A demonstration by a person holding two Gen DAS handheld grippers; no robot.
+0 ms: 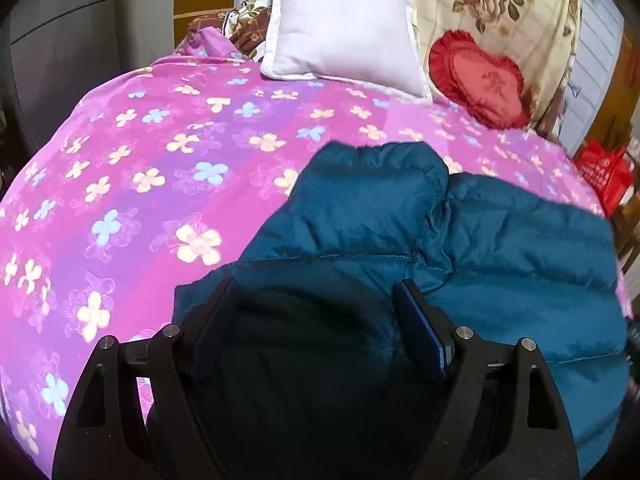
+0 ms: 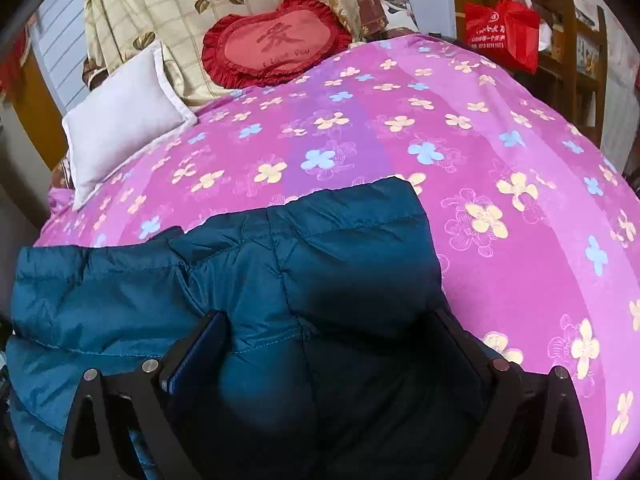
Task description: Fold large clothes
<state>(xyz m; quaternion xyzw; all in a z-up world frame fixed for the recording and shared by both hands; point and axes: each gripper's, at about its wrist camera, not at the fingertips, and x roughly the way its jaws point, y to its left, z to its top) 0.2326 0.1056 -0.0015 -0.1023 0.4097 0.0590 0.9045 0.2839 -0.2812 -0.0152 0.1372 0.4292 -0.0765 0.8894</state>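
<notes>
The left gripper (image 1: 316, 292) hangs over the near edge of the blue jacket (image 1: 460, 232), its fingers spread wide with fabric between them. The right gripper (image 2: 332, 320) is likewise spread over the jacket's other side. The jacket lies bunched on the pink flowered bedspread (image 1: 160, 168), well short of the white pillow (image 1: 340, 32) and red cushion (image 2: 272, 44).

Home bedroom: bed (image 1: 160, 160), pillow (image 1: 344, 32).

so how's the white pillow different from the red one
The white pillow is plain and rectangular with a flat border; the red pillow is heart-shaped, frilled at the edge, and carries a character. The white pillow lies on the pink flowered bedspread; the red pillow leans against the floral blanket. Both sit at the bed's far end.
</notes>
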